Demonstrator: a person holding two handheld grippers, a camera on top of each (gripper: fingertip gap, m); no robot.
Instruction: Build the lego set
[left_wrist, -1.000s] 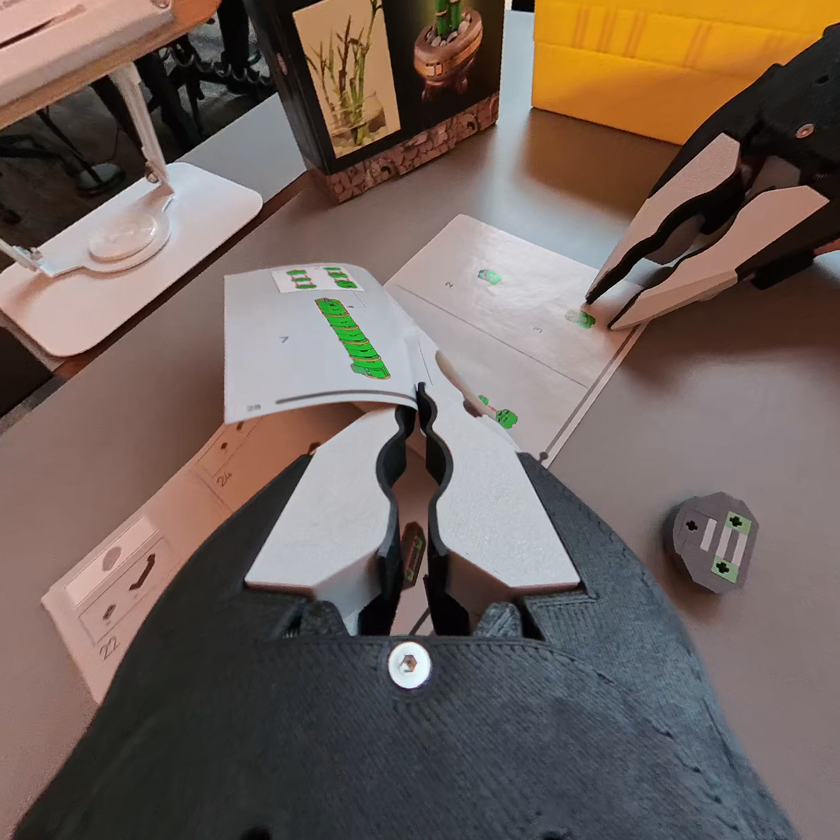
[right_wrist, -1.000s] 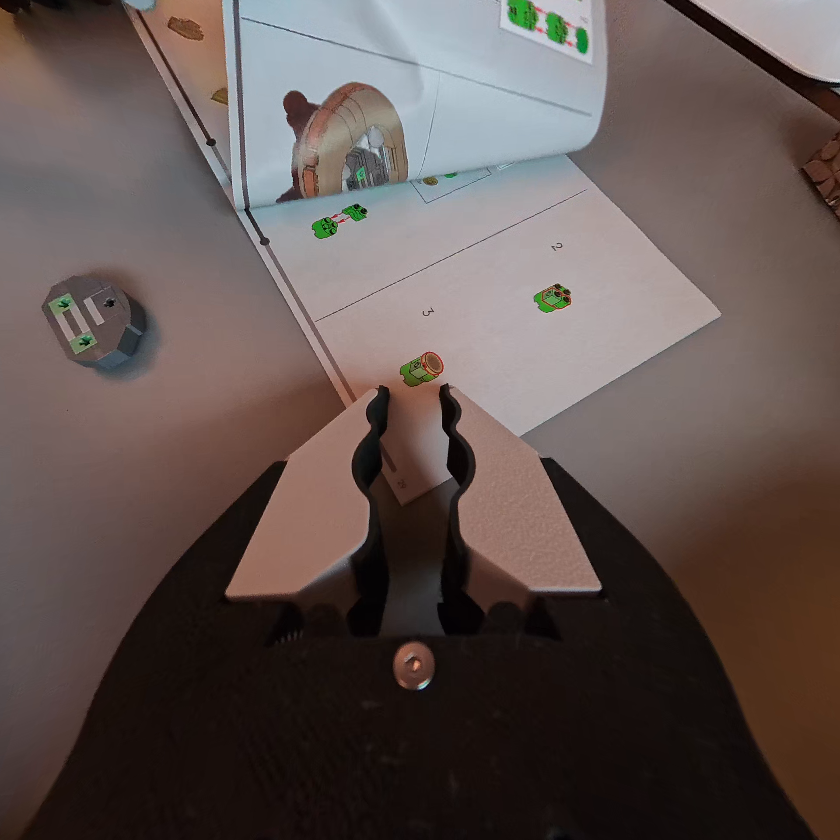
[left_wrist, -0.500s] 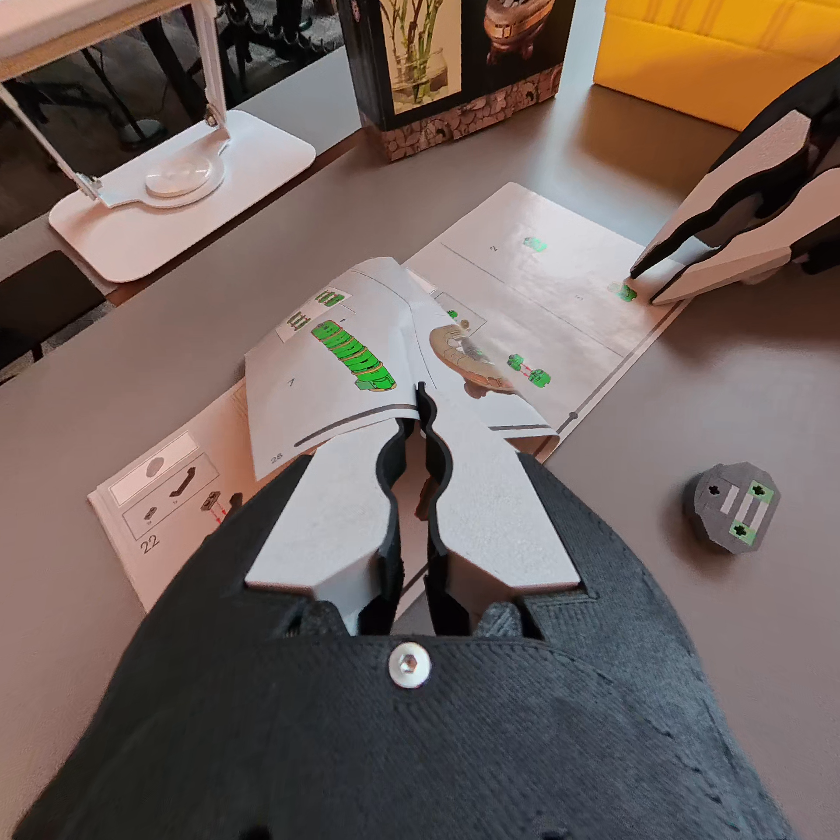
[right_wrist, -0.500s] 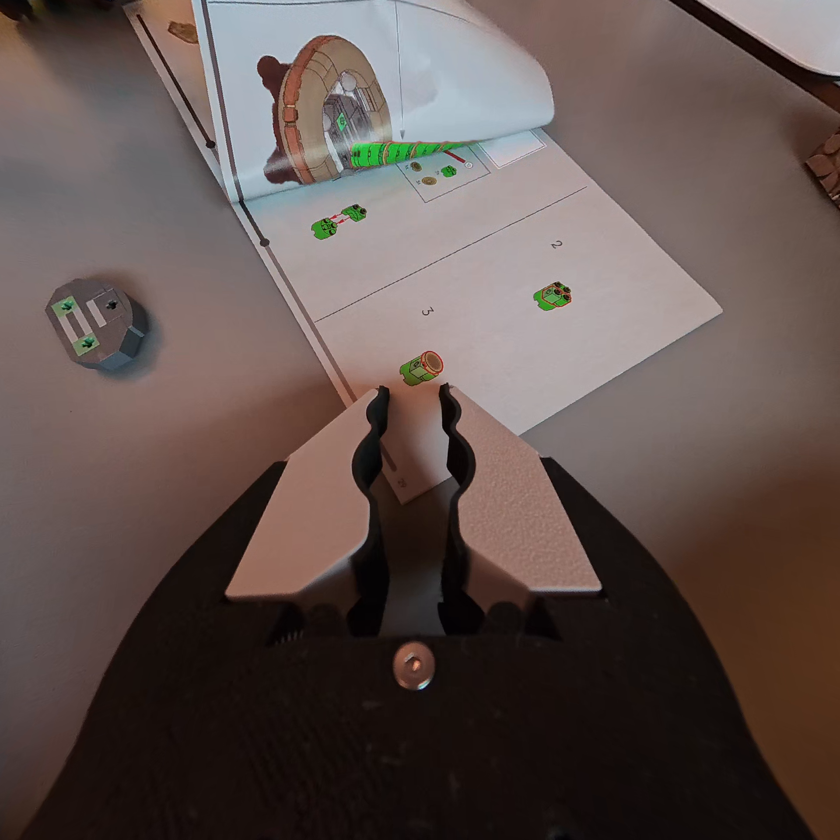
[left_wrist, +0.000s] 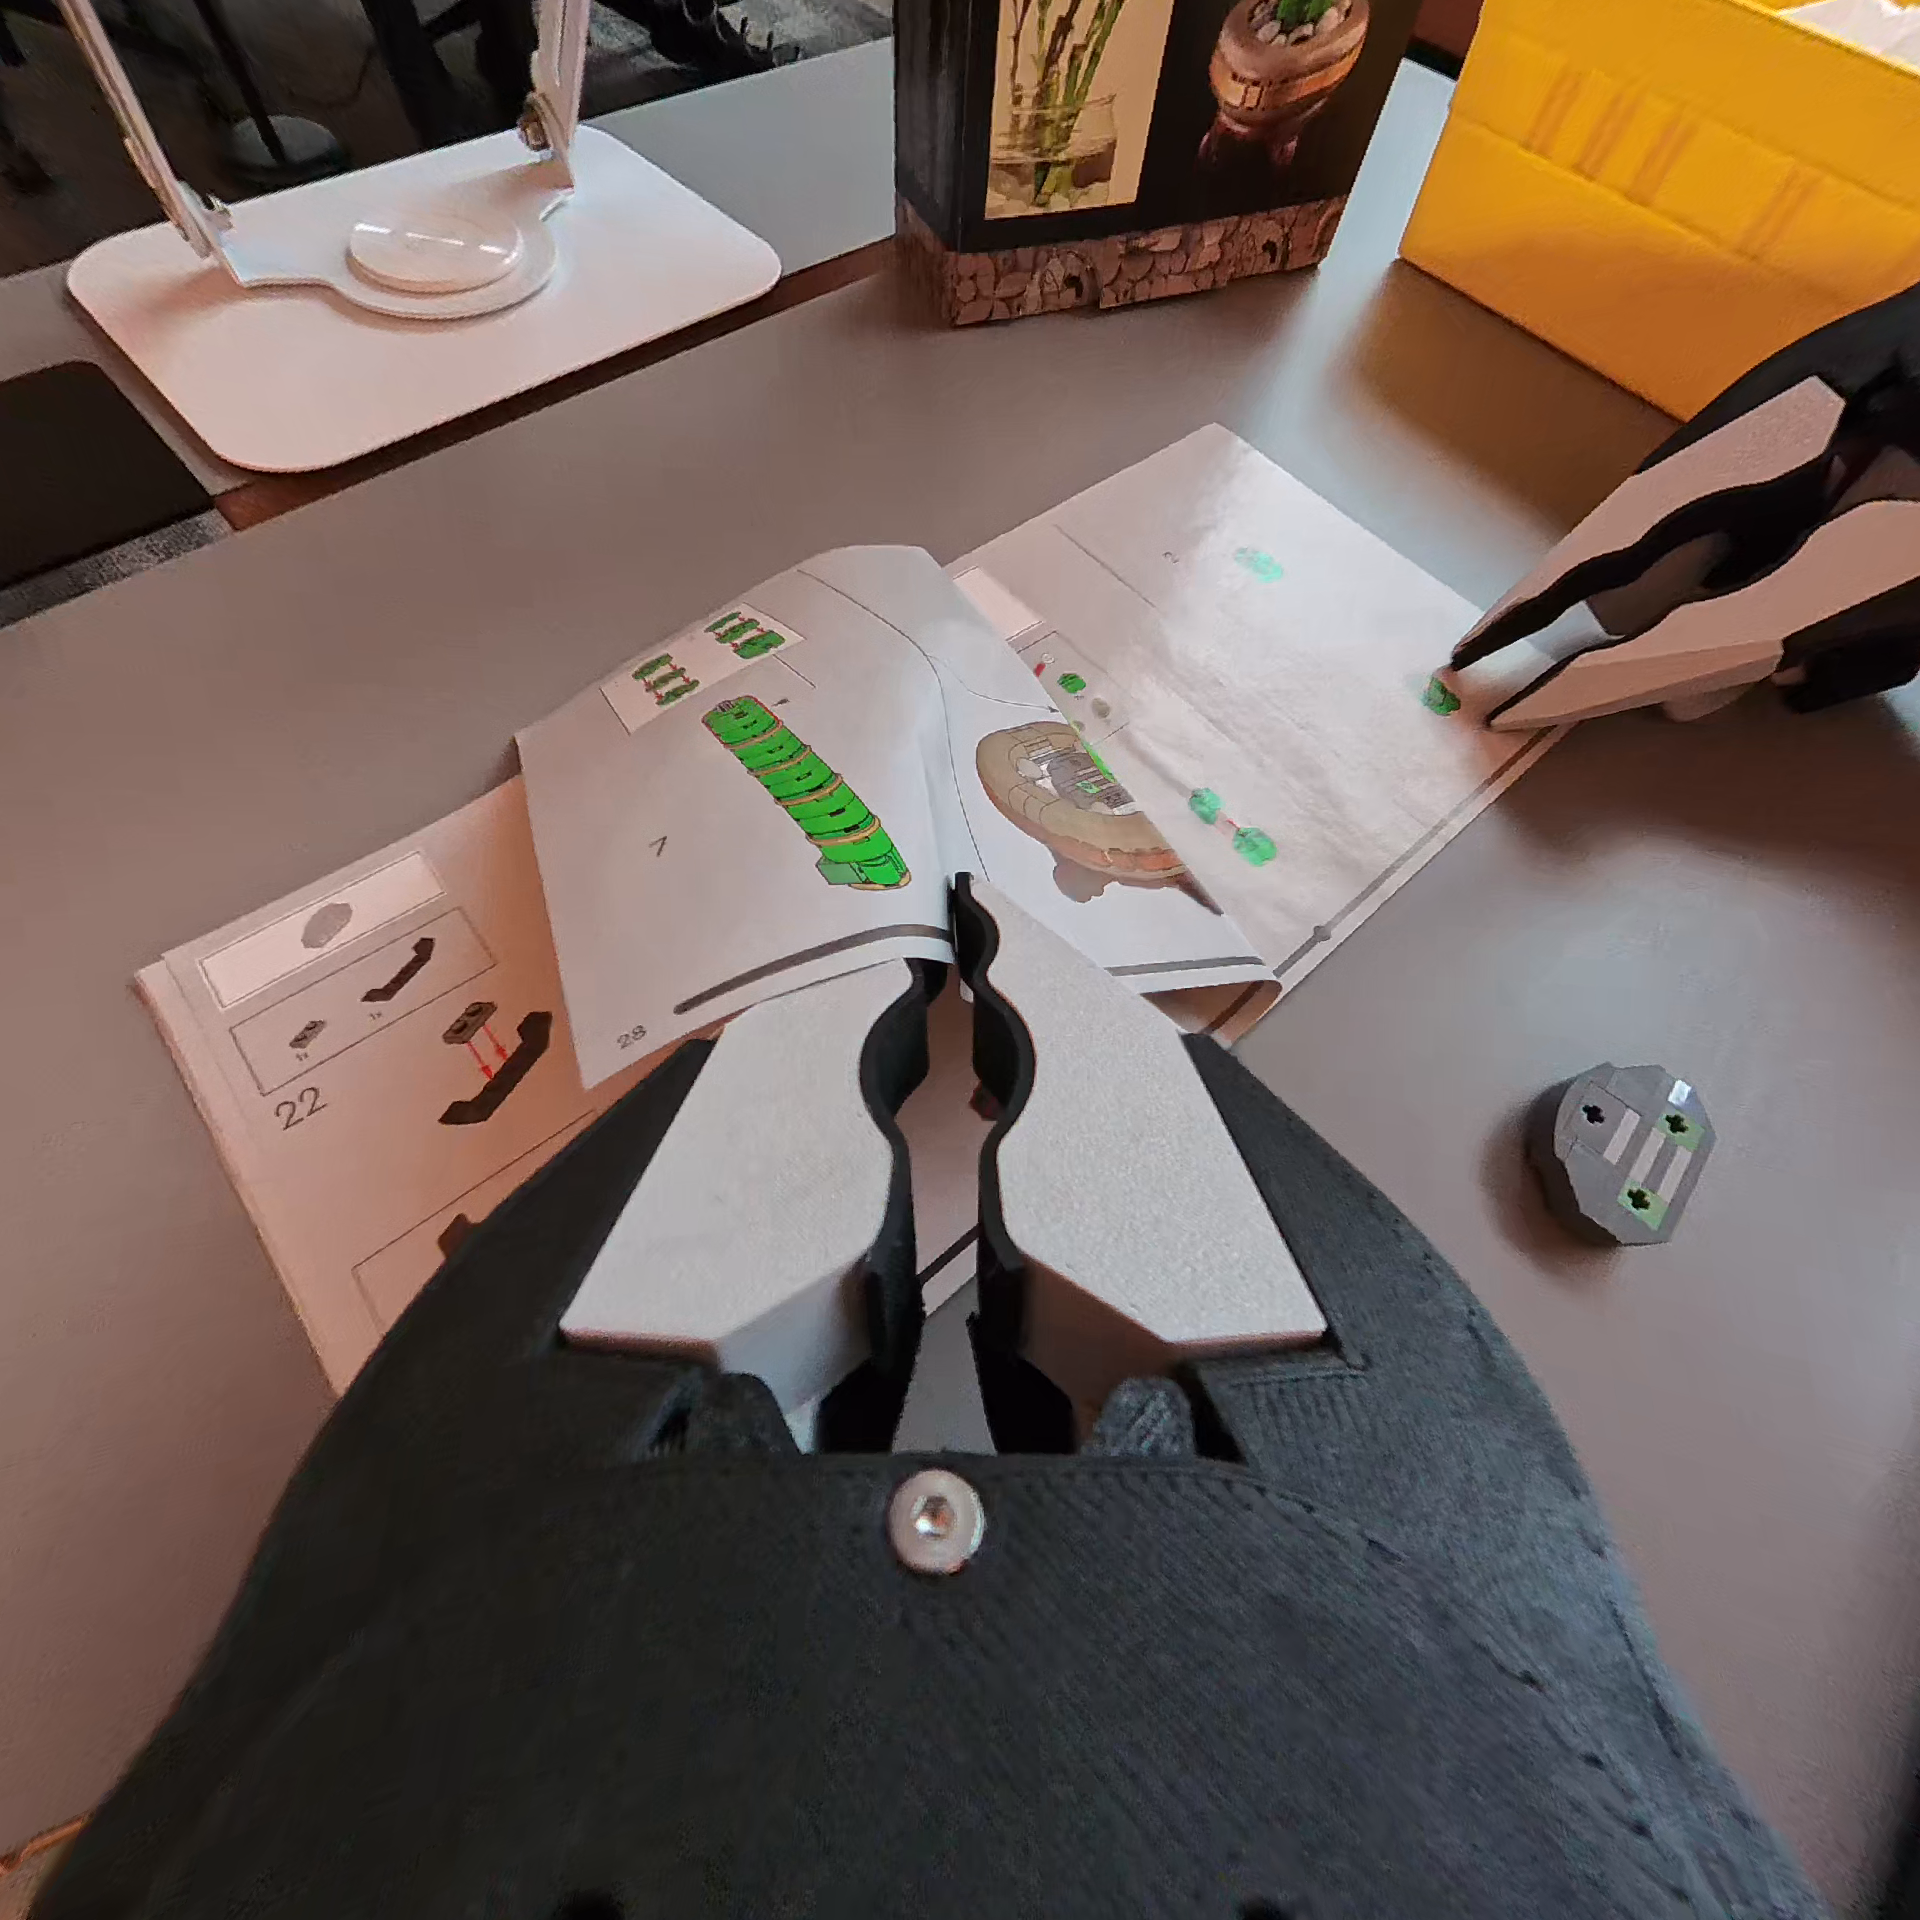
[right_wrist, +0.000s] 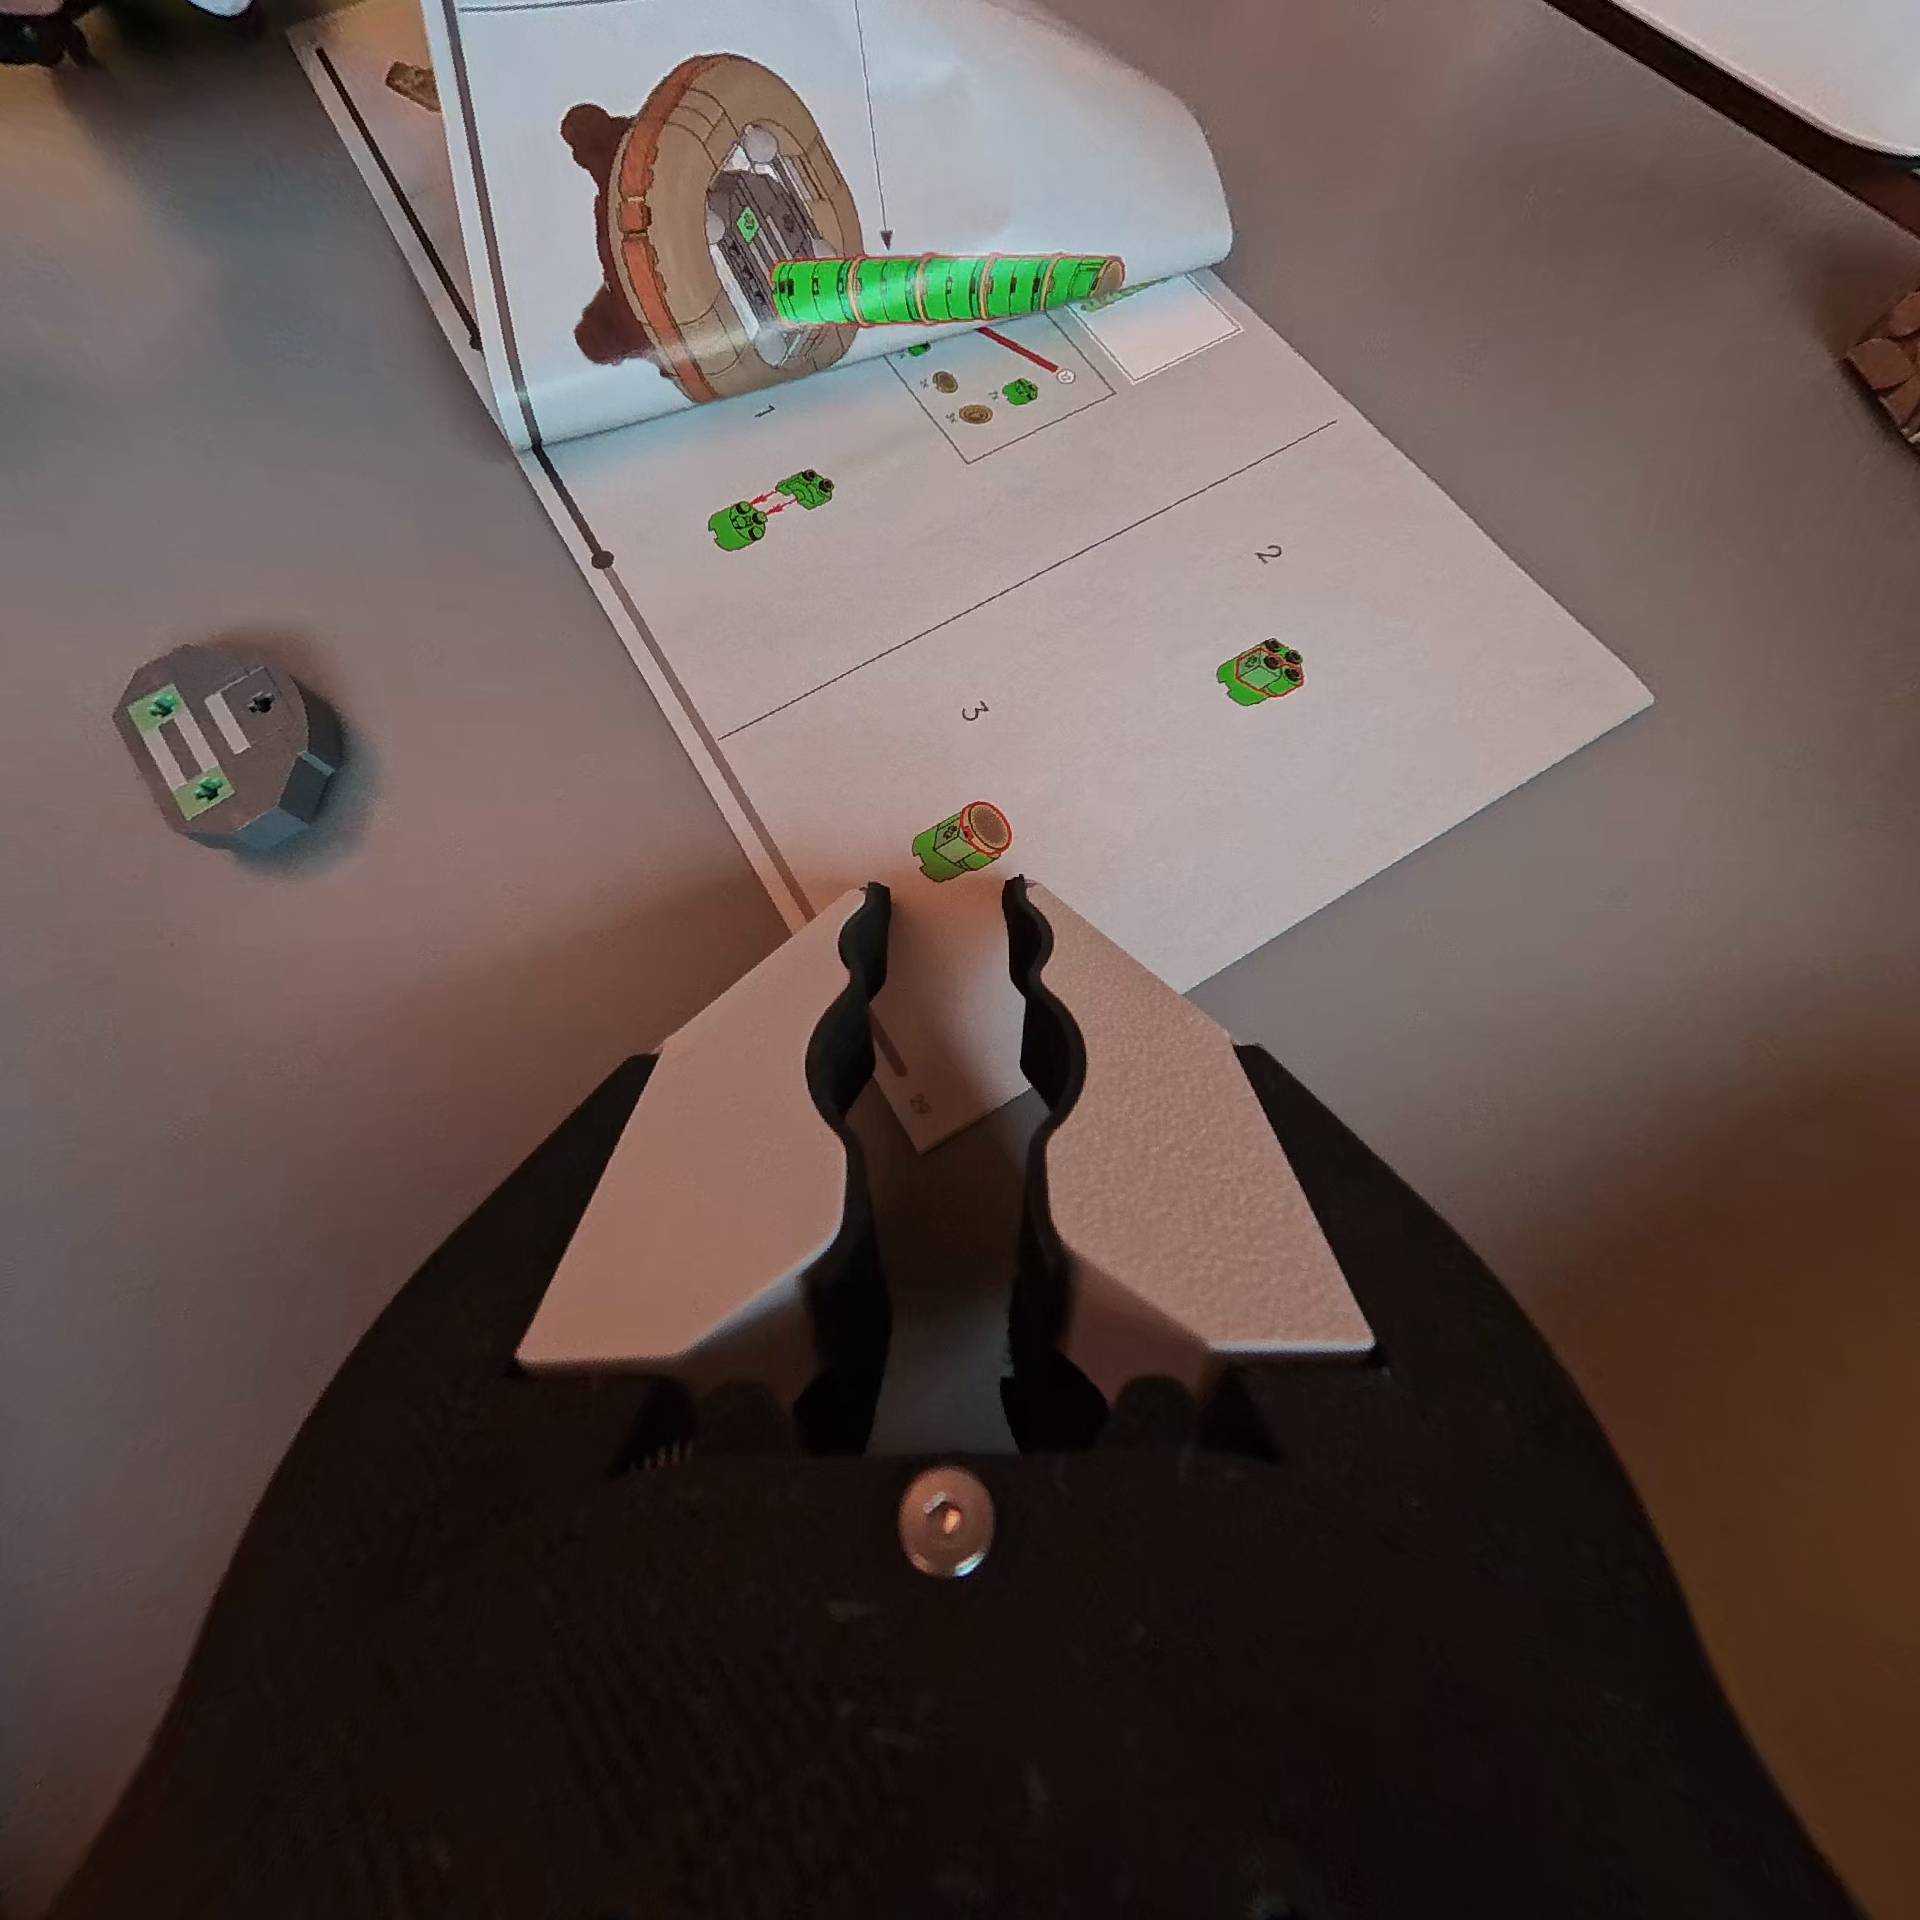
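The instruction booklet lies open on the grey table. My left gripper is shut on the bottom edge of a lifted page, which arches over the booklet's middle. My right gripper is open, with its tips resting on the near corner of the right-hand page; it also shows in the left wrist view. A small grey octagonal Lego assembly with green and white tiles sits on the table beside the booklet, apart from both grippers; it also shows in the right wrist view.
The Lego set box stands at the back. A yellow box is at the back right. A white stand base sits on a neighbouring table at the back left. About 20 centimetres separates my left fingertips from my right.
My left gripper has drawn back with the page, which has swung over and lower toward the booklet's left side, uncovering more of the right-hand page. The right gripper has stayed put.
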